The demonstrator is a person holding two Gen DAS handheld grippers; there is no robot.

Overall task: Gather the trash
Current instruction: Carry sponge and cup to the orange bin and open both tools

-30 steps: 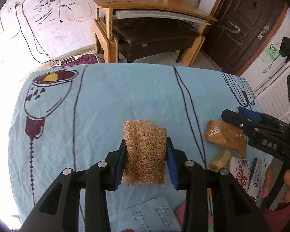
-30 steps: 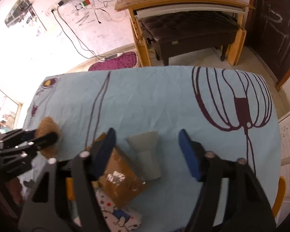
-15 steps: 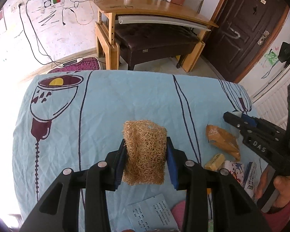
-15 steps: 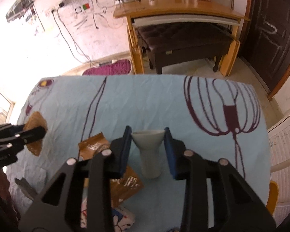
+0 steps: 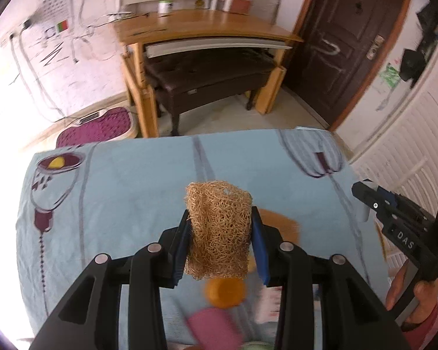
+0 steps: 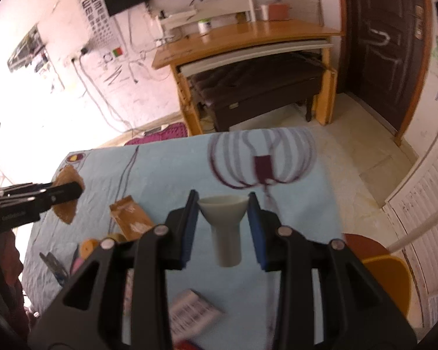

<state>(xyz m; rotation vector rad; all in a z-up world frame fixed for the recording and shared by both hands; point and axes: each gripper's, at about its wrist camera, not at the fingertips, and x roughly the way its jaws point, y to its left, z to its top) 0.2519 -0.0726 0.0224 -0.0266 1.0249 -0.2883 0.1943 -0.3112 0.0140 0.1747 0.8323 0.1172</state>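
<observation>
left wrist view: left gripper clamps a fibrous loofah scrubber above the blue tablecloth, apparently lifted for disposal. right gripper grips a grey funnel-shaped cup at its flare; wrappers remain on the cloth.

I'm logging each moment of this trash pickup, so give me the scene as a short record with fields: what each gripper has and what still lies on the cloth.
left gripper: shut on loofah scrubber
right gripper: shut on grey funnel
surface: light blue tablecloth with dark red drawings
on the cloth: brown snack wrapper, printed paper box
blurred: orange round thing, pink thing
background: wooden desk, dark door
</observation>
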